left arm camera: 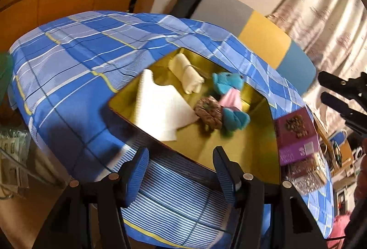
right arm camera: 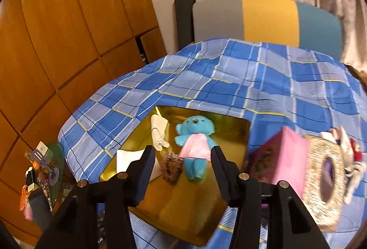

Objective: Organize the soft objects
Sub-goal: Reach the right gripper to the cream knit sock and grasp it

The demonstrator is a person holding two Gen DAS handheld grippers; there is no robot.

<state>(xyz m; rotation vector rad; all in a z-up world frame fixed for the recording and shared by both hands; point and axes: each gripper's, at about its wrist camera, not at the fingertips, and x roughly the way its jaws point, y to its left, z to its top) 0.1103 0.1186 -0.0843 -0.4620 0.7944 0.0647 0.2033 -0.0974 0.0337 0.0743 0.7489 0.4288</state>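
A blue plaid cloth covered the surface beside wooden cabinets; a gold tray lay near its front edge. Both the left gripper and the right gripper hung released, holding nothing.

checked bedspread carries gold tray, boxes

Both grippers pointed downward, fingers parted and empty: the left gripper wide, the right gripper narrower.
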